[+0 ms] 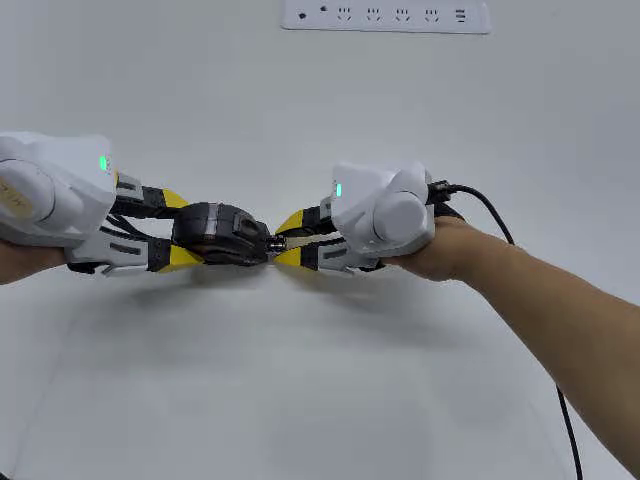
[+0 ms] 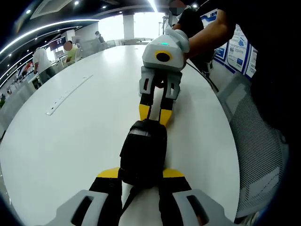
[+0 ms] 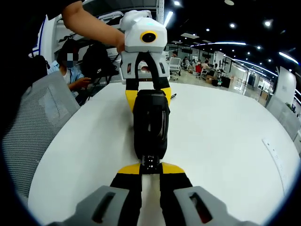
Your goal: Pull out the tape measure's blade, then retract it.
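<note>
- The tape measure (image 1: 225,233) sits low between the two grippers, which face each other nose to nose over the tabletop (image 1: 300,390); I cannot tell whether it touches the surface
- The left gripper (image 1: 181,228) has its fingers (image 2: 109,173) closed on the black case (image 2: 143,150) from either side, near its rear end; this reads as an anchor grip, so the case cannot follow when the other end is drawn away
- The right gripper (image 1: 288,241) has its fingers (image 3: 129,169) pinched on the blade hook (image 3: 149,163) at the mouth of the case, the yellow tips almost against the case
- Both grippers line up along the blade's path, which I judge lets the pull run straight and keeps the blade from twisting
- The case is the one holder here: nearly all the blade appears wound inside it, with at most a short stub out, so the pull seems to be at its very start
- A power strip (image 1: 385,15) lies at the far side of the tabletop, well apart from the work
</note>
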### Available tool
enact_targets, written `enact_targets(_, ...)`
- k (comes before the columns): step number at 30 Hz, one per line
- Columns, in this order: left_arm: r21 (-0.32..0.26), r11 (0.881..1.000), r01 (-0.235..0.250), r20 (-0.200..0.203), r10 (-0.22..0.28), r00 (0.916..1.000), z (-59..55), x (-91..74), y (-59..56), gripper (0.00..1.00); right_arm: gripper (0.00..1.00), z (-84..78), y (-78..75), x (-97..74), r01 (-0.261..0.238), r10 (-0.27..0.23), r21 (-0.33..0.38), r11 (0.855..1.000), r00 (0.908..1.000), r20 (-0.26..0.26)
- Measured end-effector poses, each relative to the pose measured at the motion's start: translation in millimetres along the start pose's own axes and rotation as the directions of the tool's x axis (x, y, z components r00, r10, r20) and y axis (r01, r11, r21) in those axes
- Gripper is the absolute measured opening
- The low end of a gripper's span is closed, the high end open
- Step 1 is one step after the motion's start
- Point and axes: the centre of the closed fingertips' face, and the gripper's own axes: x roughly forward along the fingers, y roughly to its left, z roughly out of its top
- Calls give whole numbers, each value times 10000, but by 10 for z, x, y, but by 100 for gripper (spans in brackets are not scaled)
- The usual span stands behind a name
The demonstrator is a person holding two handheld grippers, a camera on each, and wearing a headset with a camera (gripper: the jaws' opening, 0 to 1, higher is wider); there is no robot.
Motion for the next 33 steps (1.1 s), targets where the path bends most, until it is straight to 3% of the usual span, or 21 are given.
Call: enact_targets(33,-21,10000,-36,-59,36,10000,3,4,-7,26,12,-210,-1,-322,-11,9,-76,10000,9998,-187)
